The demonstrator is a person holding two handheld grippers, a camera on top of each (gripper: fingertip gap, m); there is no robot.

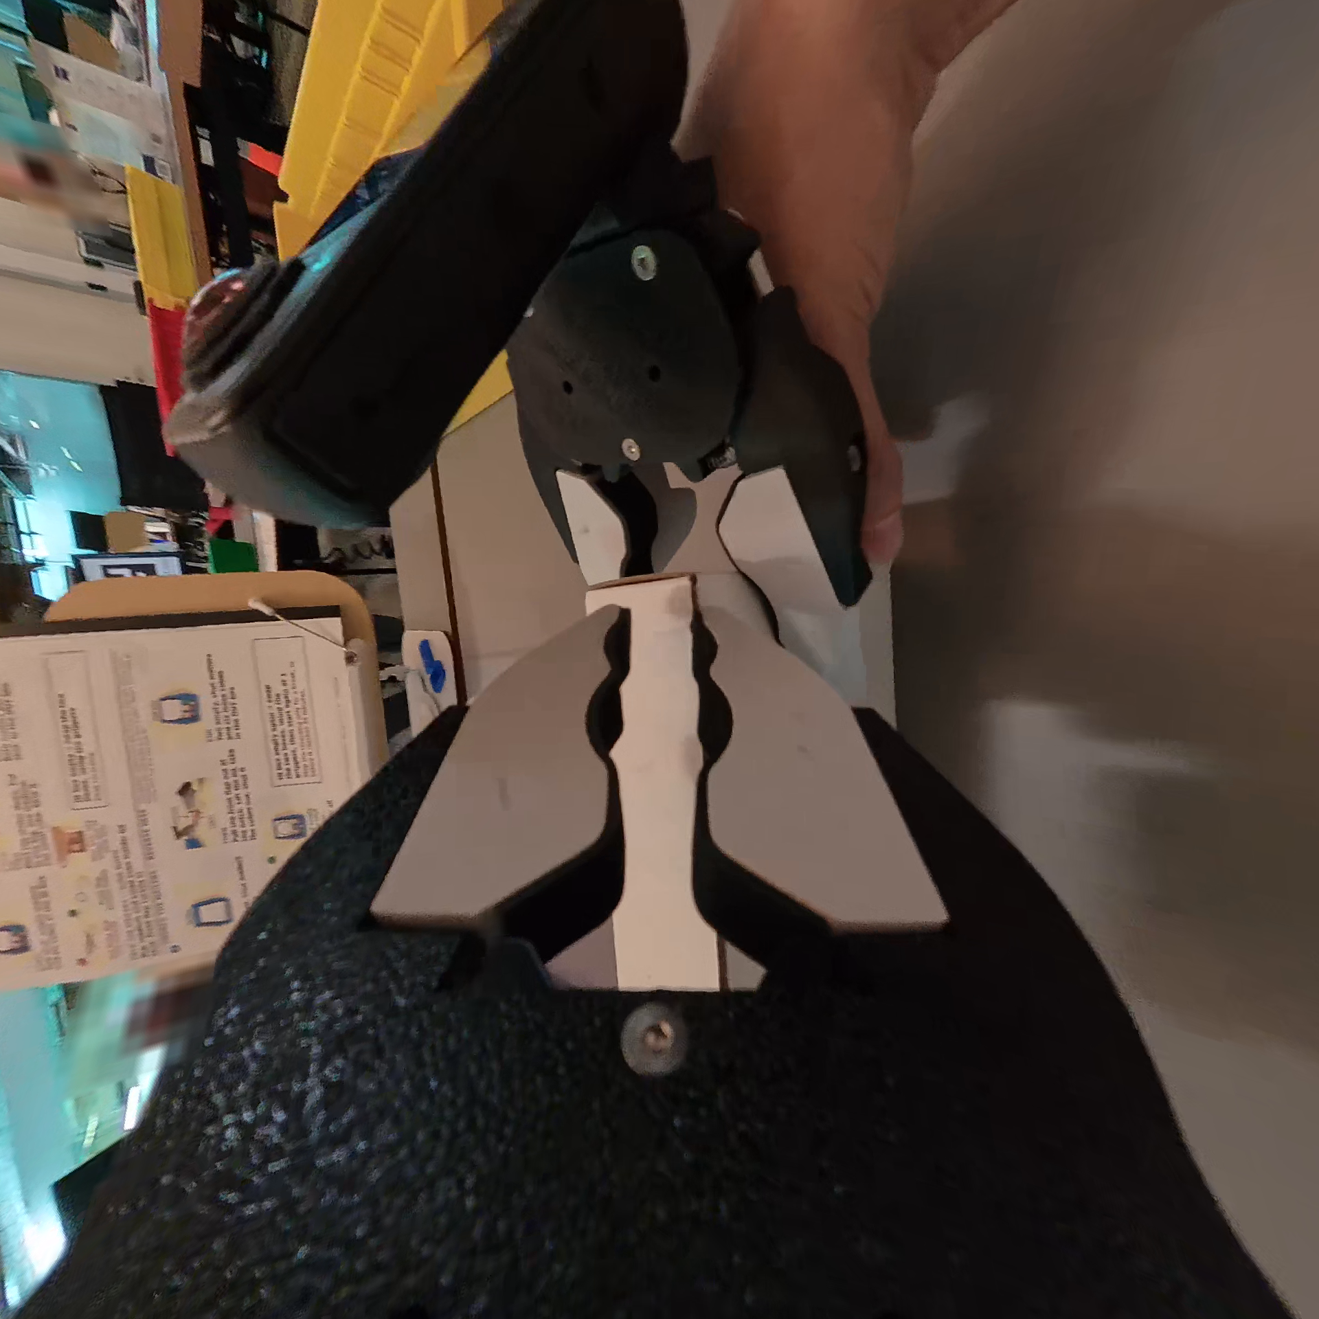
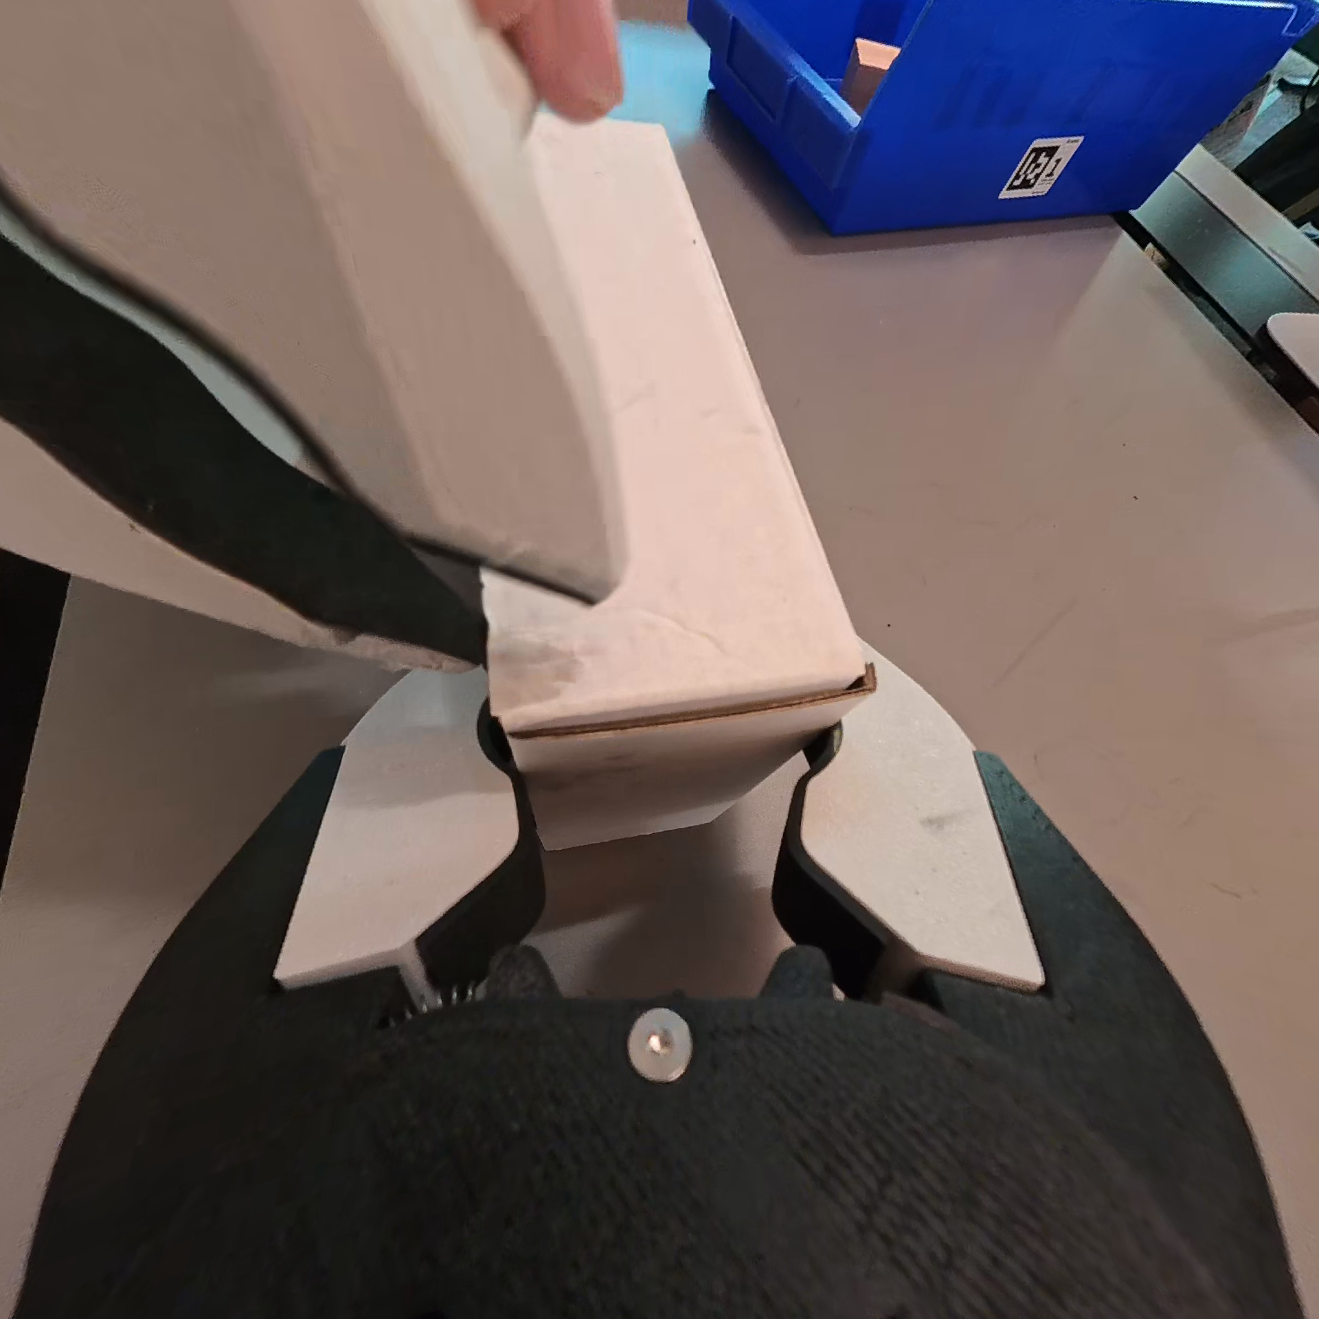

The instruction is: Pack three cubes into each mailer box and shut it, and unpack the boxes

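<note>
Grey tabletop (image 2: 999, 499) spreads beneath us; our white cardboard mailer box (image 2: 678, 457) is lifted above it, the right gripper (image 2: 660, 735) clenched on its end, the left gripper (image 1: 660, 628) pinching a white panel. Blue plastic bin (image 2: 999, 121) sits beyond.

Box (image 2: 685, 457): matt white card, creased, brown corrugated edges. Grippers (image 2: 660, 742): rough grainy black plastic, smooth matt grey pads. Bin (image 2: 999, 135): glossy blue plastic.

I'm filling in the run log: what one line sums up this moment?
left gripper: shut on white mailer box | right gripper: shut on same box's corner | box: held off grey table | blue bin: behind
</note>
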